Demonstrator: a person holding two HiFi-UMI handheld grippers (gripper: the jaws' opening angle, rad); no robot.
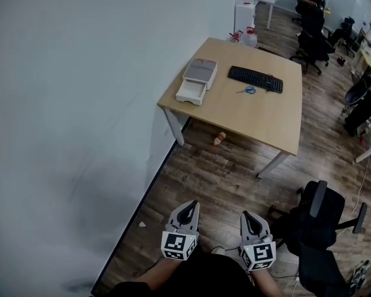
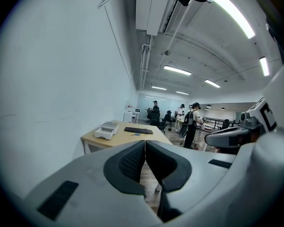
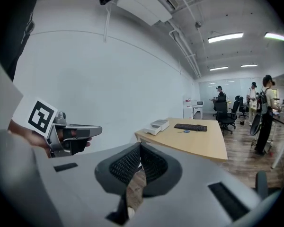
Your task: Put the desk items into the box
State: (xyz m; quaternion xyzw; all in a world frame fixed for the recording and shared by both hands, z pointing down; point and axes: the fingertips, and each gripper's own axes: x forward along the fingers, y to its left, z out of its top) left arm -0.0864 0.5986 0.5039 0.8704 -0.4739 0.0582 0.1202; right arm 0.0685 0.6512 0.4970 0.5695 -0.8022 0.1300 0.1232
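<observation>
A light wooden desk point(image 1: 260, 119) stands well ahead of me against the wall. On it are a white drawer box point(image 1: 198, 79) with its drawer pulled out, a black keyboard point(image 1: 255, 78) and small blue scissors point(image 1: 247, 90). My left gripper point(image 1: 187, 208) and right gripper point(image 1: 248, 216) are held low and close to my body, side by side, far from the desk. Both are shut and hold nothing. The left gripper view shows its pads point(image 2: 132, 161) pressed together, with the box point(image 2: 106, 129) far beyond. In the right gripper view the jaws point(image 3: 140, 148) meet too.
A pale wall point(image 1: 80, 104) runs along the left. A black office chair point(image 1: 321, 228) stands close at my right. A small orange and white thing point(image 1: 219, 139) lies on the floor under the desk. More chairs point(image 1: 309, 39) and people are at the far end.
</observation>
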